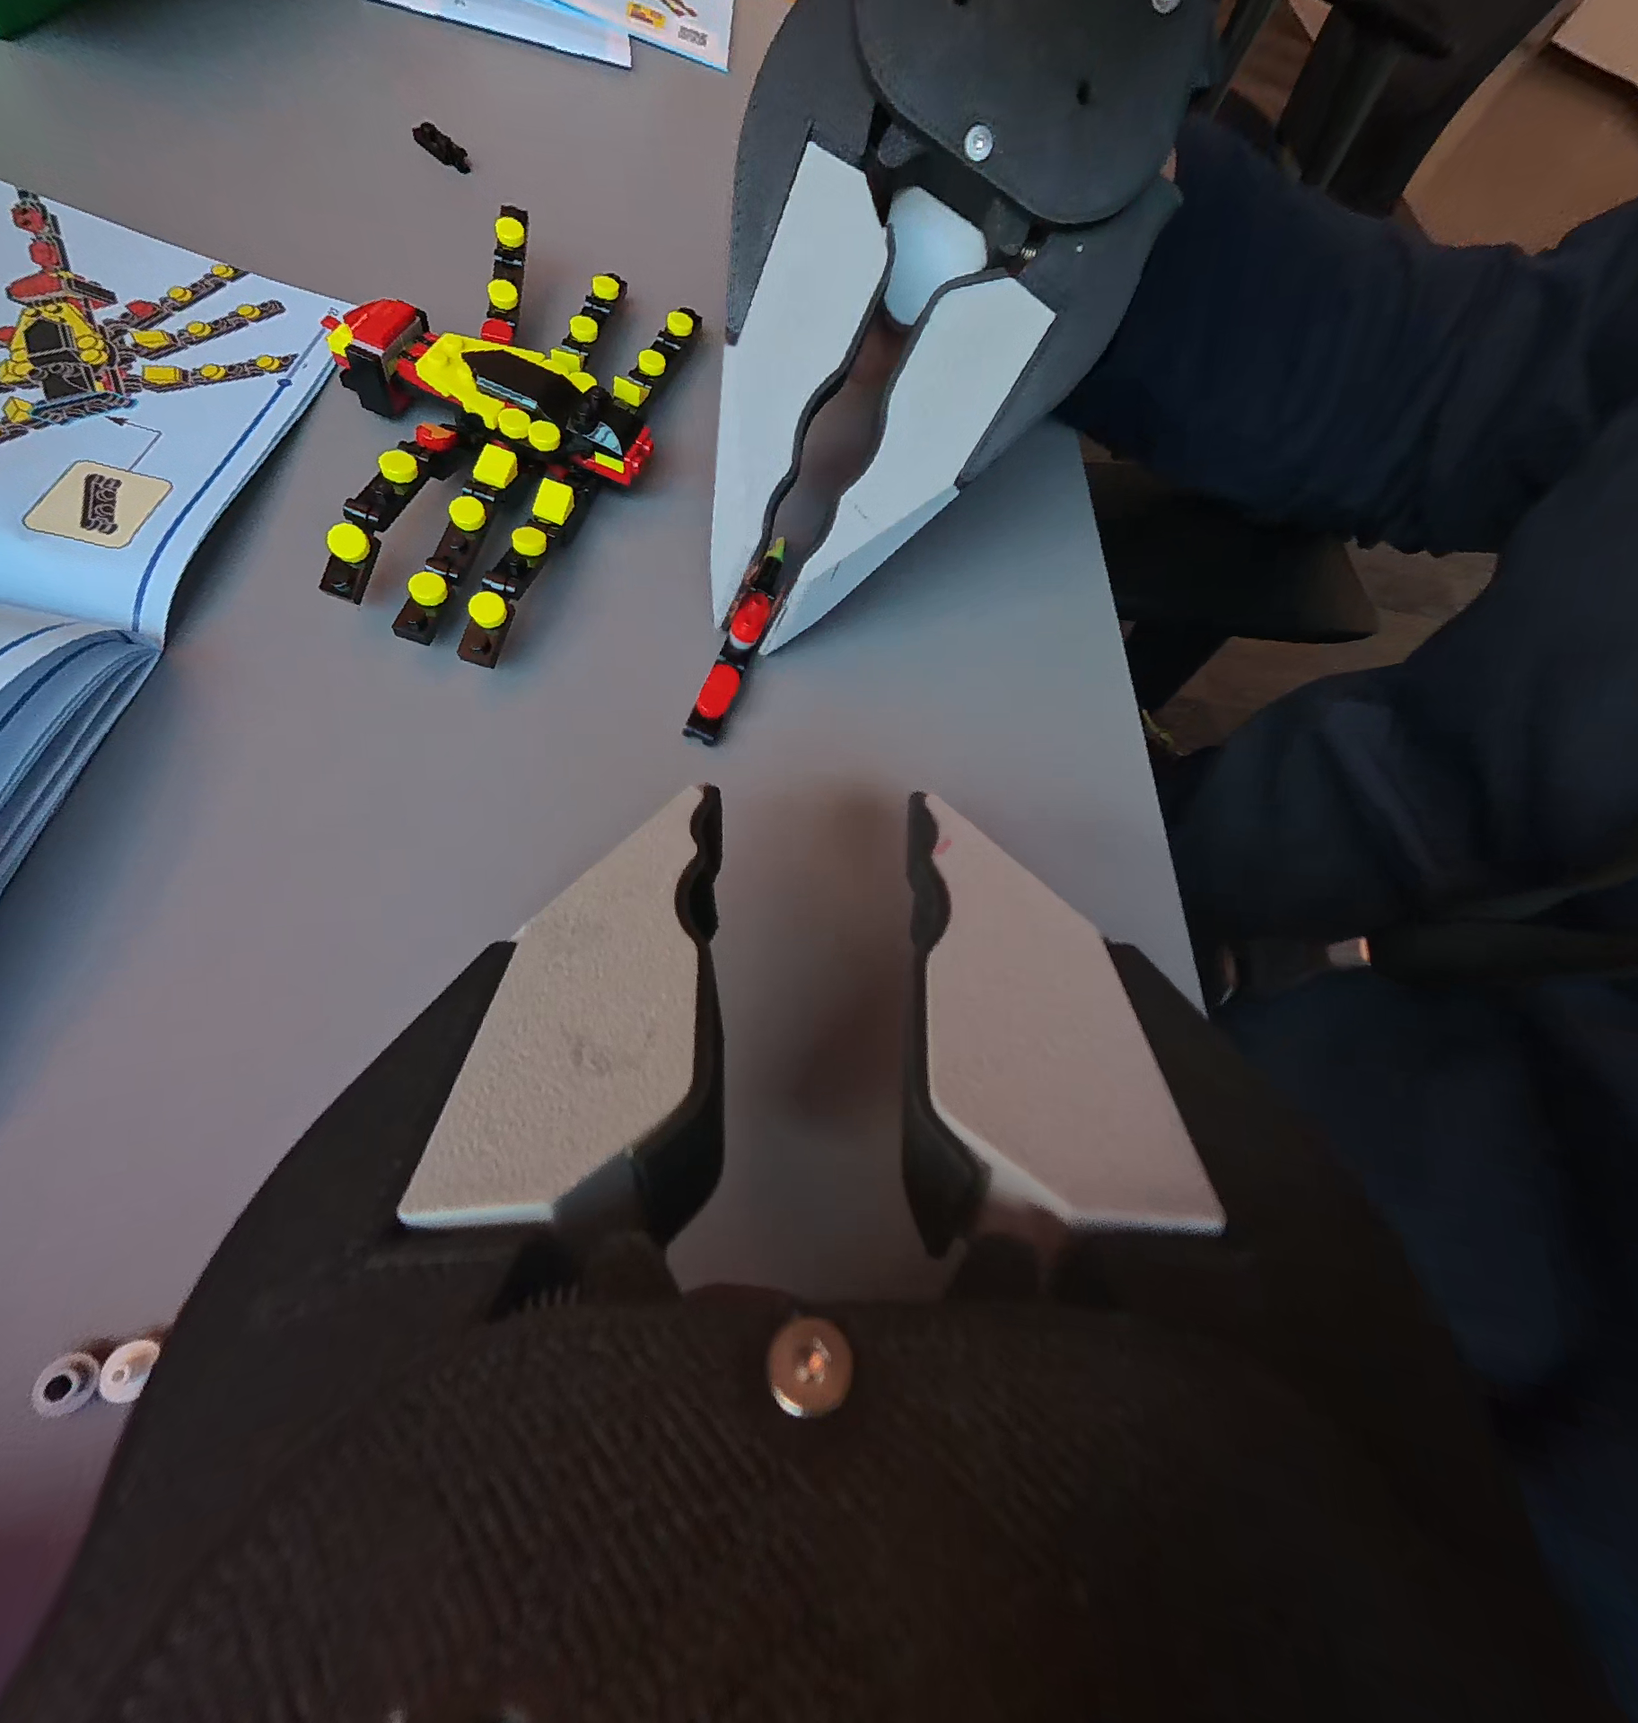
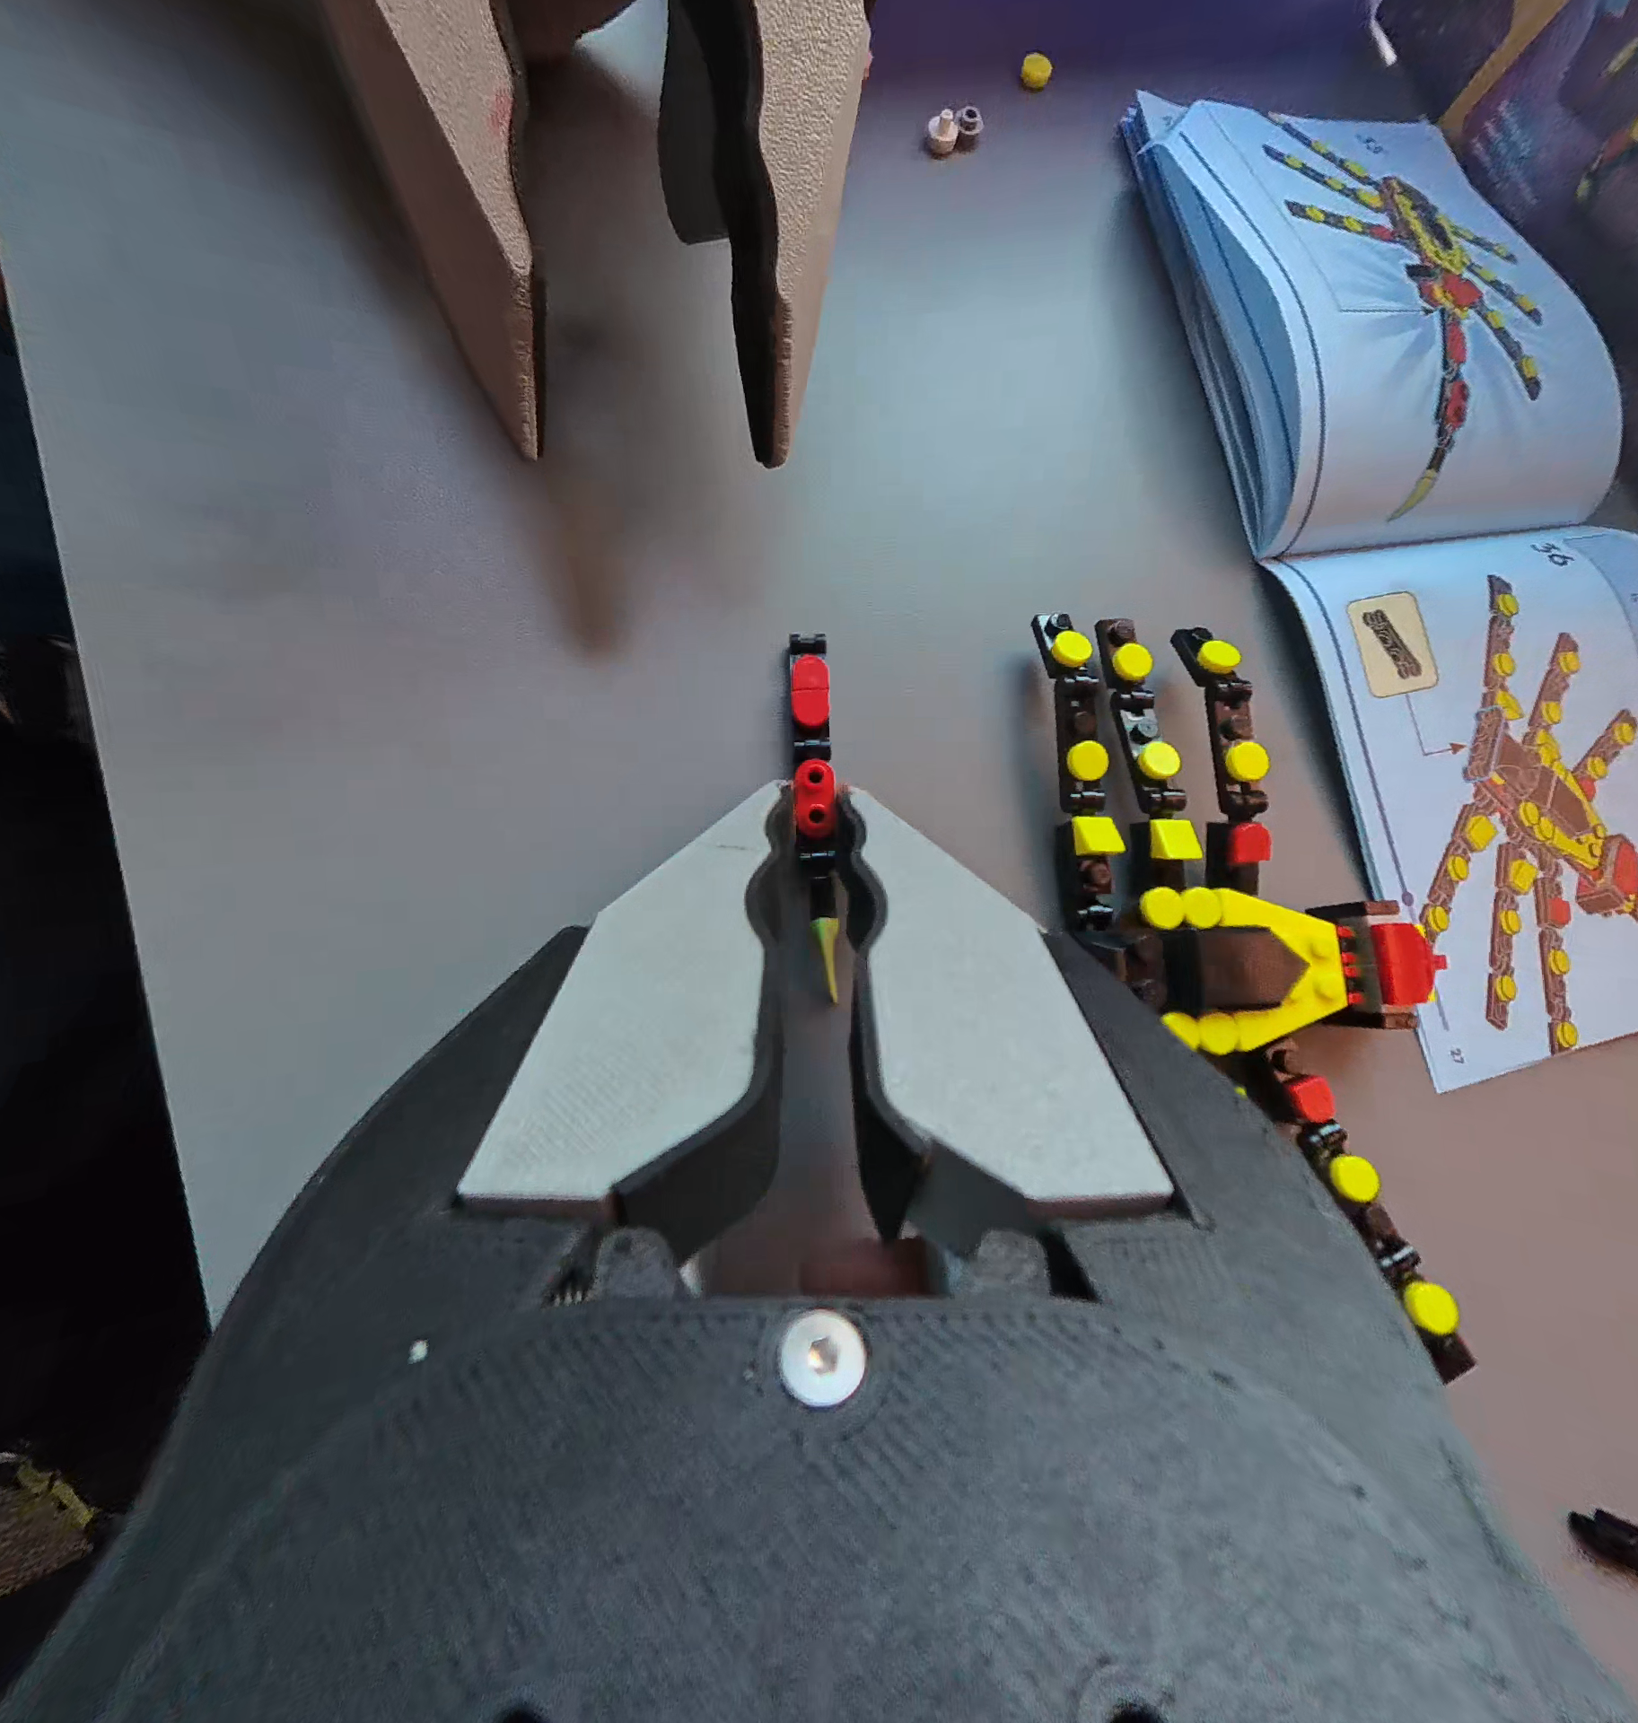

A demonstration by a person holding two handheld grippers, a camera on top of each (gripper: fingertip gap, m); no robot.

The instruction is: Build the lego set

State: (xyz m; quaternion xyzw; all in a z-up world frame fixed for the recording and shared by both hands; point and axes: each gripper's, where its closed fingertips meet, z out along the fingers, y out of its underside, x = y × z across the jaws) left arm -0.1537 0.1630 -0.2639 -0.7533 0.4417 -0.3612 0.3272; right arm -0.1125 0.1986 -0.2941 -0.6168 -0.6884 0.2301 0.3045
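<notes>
Currently, the right gripper (image 2: pixel 815 792) is pinching the tail segment (image 2: pixel 810 746), a thin black strip with 2 red pieces and a yellow-green spike, against the grey table (image 2: pixel 330 606). The strip's far end projects past the fingertips, flat on the surface. The left gripper (image 1: pixel 810 802) is spread and holds nothing, near that end. The spider model (image 1: pixel 507 438) lies beside the open instruction booklet (image 1: pixel 97 420). A loose black piece (image 1: pixel 442 147) lies well apart.

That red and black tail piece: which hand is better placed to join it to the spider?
Probably the right gripper: its fingers already clamp the tail piece, beside the spider. The left gripper is open and empty.
</notes>
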